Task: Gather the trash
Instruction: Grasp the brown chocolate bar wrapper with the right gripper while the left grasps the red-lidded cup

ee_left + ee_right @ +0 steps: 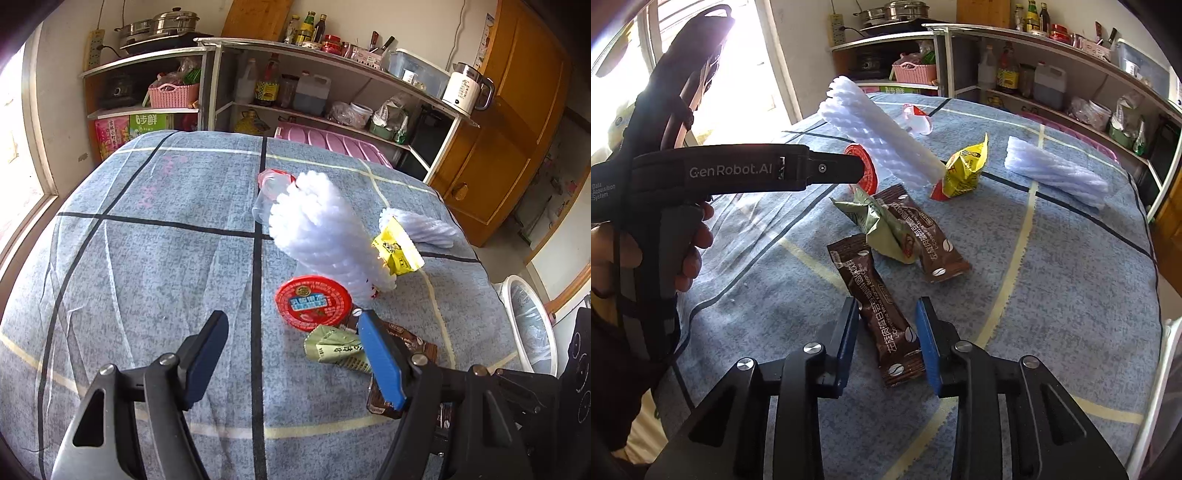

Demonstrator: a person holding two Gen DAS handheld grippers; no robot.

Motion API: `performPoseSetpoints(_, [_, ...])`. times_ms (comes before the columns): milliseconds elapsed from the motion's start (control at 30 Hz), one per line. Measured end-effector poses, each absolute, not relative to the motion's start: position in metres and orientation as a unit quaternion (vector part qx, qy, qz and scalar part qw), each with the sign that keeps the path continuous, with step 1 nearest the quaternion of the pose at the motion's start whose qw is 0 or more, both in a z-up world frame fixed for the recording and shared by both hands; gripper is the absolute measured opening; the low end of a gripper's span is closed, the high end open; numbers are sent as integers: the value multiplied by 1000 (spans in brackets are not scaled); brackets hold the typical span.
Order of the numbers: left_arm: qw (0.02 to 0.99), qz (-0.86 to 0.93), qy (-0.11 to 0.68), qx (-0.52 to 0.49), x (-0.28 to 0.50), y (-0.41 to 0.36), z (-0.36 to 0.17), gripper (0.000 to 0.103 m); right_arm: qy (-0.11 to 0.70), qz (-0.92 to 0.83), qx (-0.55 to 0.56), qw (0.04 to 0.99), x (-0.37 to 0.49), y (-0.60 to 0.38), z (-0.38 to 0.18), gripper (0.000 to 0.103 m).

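Right gripper: jaws narrowed around the near brown coffee sachet, which lies flat on the blue-grey checked cloth; whether the blue pads press its edges cannot be told. Left gripper: jaws wide, nothing held, its right finger over the second brown sachet and just beside the crumpled green wrapper. Remaining trash sits further back on the cloth: red round lid, white foam net sleeve, yellow packet, second foam sleeve.
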State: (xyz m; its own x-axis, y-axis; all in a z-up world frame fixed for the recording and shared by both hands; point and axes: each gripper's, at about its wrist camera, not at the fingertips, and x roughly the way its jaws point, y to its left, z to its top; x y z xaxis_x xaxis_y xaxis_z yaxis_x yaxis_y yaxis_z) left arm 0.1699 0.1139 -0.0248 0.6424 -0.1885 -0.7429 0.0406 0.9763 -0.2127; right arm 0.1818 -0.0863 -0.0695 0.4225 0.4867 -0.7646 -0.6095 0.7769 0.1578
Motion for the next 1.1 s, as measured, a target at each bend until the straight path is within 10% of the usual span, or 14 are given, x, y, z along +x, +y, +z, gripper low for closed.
performPoseSetpoints(733, [901,-55,425,-74,200,98,-35,75,429,318,-45,844,176,-98,-69,20])
performPoseSetpoints(1100, [901,-47,425,-78,198,103,-36,48,430,317,-41,844,178,-100,-68,20])
